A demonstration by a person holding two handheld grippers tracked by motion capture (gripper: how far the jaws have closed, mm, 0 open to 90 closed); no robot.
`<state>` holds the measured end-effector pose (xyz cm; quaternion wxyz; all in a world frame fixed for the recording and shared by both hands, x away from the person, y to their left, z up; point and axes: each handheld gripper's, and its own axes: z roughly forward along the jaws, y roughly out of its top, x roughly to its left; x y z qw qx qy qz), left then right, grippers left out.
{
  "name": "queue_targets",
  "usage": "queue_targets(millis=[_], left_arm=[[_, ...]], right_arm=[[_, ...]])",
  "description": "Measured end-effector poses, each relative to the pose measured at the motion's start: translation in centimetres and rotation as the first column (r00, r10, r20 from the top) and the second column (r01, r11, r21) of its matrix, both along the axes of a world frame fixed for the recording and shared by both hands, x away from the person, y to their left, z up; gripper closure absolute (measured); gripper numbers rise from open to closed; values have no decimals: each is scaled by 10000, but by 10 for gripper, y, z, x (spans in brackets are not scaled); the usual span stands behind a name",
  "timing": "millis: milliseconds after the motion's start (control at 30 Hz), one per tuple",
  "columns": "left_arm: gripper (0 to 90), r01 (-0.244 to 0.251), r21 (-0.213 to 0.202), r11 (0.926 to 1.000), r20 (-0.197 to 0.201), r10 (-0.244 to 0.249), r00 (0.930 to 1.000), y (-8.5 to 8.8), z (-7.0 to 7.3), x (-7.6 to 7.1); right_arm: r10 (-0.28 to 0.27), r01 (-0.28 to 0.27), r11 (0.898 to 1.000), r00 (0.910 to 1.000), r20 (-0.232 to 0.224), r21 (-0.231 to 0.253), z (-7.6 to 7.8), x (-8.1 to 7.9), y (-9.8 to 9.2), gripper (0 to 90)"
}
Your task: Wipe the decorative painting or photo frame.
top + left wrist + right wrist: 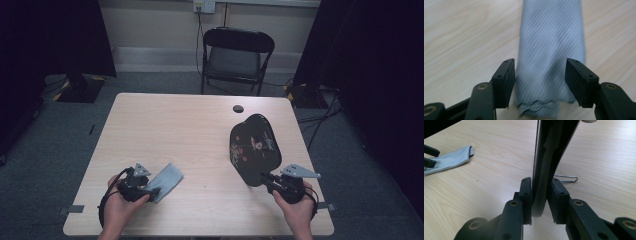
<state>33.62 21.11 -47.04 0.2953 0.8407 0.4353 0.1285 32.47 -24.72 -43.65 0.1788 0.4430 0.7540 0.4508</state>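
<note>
Right gripper (540, 202) jaws are clamping black lacquer tray (252, 147) by rim: stiff, slippery, needs firm edge grip. Left gripper (540, 82) jaws are standing apart round soft grey cloth (551, 50) on worktop (190, 130).

- The left gripper (152, 190) rests at a grey cloth (167, 180) on the table (175, 125).
- The right gripper (266, 178) holds a black tray (253, 147) tilted up.
- A chair (236, 57) stands beyond.

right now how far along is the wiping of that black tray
Done: the right gripper is shut on the rim of the black tray, tilted up off the table. In hand: the grey cloth lies between the left gripper's open jaws, not pinched. Left, probably: grip the cloth and bring it to the tray; they lie apart.
</note>
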Motion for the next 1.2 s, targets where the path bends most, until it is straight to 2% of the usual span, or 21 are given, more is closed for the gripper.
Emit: queue_targets(millis=[33, 100, 133, 200, 300, 400, 500, 600, 667, 733, 833, 867, 933, 1000, 1200], left_arm=[[419, 70, -248, 9997, 26, -70, 10000, -3, 3, -1], [418, 252, -258, 9993, 62, -251, 9997, -6, 4, -1], [417, 319, -381, 9988, -49, -321, 9995, -11, 2, -1], [416, 357, -259, 9990, -176, -362, 9992, -13, -3, 0], [407, 381, -185, 9991, -118, -383, 9992, -15, -5, 2], [451, 614, 584, 9964, 334, -634, 9974, -20, -6, -2], [473, 552, 577, 9968, 344, -573, 9978, -20, -6, -3], [697, 345, 482, 9982, 653, -376, 9972, -17, -7, -6], [728, 379, 454, 9983, 661, -409, 9970, -15, -7, -6], [784, 451, 349, 9984, 571, -470, 9973, -14, -6, -5], [801, 561, 218, 9982, 375, -569, 9977, -12, -5, -3], [805, 475, -104, 9988, 142, -474, 9988, -12, -5, -3], [810, 524, -479, 9975, -289, -538, 9981, -12, -3, -2], [812, 644, -582, 9962, -415, -669, 9969, -14, -1, -2], [814, 999, -1350, 9858, -610, -1089, 9922, -29, 11, -1]], right_arm=[[5, -5, 10000, 10000, -18, 14, 0, 0, 0, 742], [-2, 2, 10000, 10000, -60, 37, -1, 0, 0, 740], [11, -11, 10000, 10000, -78, 41, -1, 0, 0, 741], [19, -19, 10000, 10000, -77, 43, -1, 0, 0, 741], [-6, 6, 10000, 10000, -77, 53, 0, 0, 1, 741], [-72, 74, 9998, 9999, -81, 207, 1, -1, -1, 740], [-99, 102, 9996, 9999, -82, 272, 1, -1, -2, 747], [-113, 118, 9993, 9998, -143, 365, 0, -2, -2, 770], [-124, 129, 9992, 9998, -128, 371, 0, -3, -2, 776], [-143, 147, 9993, 9998, -129, 347, 1, -2, -1, 785], [-164, 176, 9987, 9996, -238, 472, 1, -2, -2, 789], [-171, 182, 9986, 9996, -237, 490, 1, -1, -2, 789], [-125, 137, 9988, 9996, -248, 477, 1, -1, -2, 789], [-123, 135, 9987, 9996, -251, 493, 1, -1, -2, 789], [-86, 101, 9984, 9996, -274, 558, 0, -1, -4, 789]])
